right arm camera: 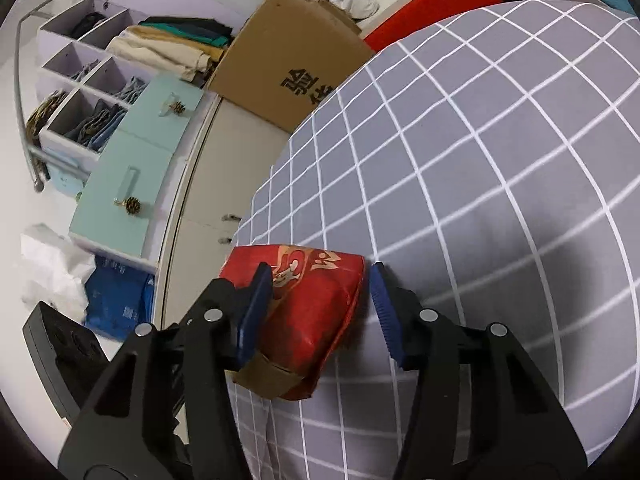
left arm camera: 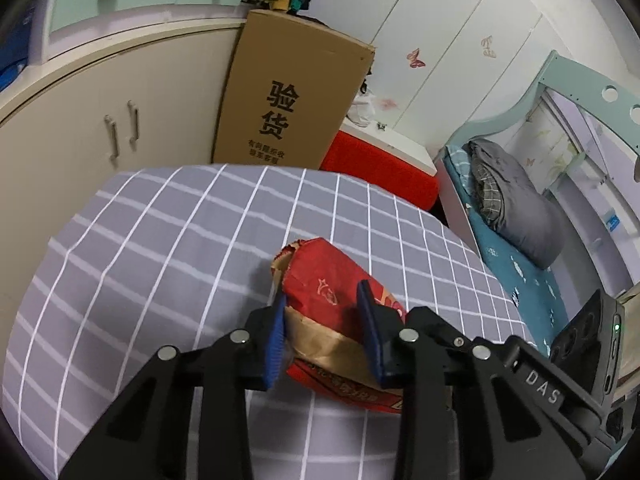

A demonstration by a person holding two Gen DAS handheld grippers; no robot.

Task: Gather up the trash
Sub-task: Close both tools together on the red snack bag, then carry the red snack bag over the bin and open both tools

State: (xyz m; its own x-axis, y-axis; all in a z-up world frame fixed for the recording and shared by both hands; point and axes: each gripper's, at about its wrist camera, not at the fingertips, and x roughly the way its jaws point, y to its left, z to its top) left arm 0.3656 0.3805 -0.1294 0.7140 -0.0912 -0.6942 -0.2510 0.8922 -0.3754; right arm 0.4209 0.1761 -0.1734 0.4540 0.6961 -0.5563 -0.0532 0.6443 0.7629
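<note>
Bag point(left arm camera: 320, 280): lying red and brown on the checked cloth point(left arm camera: 160, 240), close to the front edge where the cloth is dropping away. Being gripped across its width by the left gripper point(left arm camera: 322, 294), partly closed, both blue pads point(left arm camera: 274, 344) appearing to press into the paper sides. Judging this as the pick-up step of the collecting, with the lift not yet begun.

In the right wrist view, lying again as a red bag point(right arm camera: 304, 312) at the cloth edge; not telling whether this is the same bag. Standing between the jaws of the right gripper point(right arm camera: 320, 268), about half open: one pad touching the paper, the other pad point(right arm camera: 386, 316) staying just beside it with a thin gap showing, so not yet holding.

Next move, as a judgement: closing the right jaws fully onto the paper, then raising straight up off the cloth, gripping gently since thin paper is likely to crumple or tear. Seeing no bin in either view.
</note>
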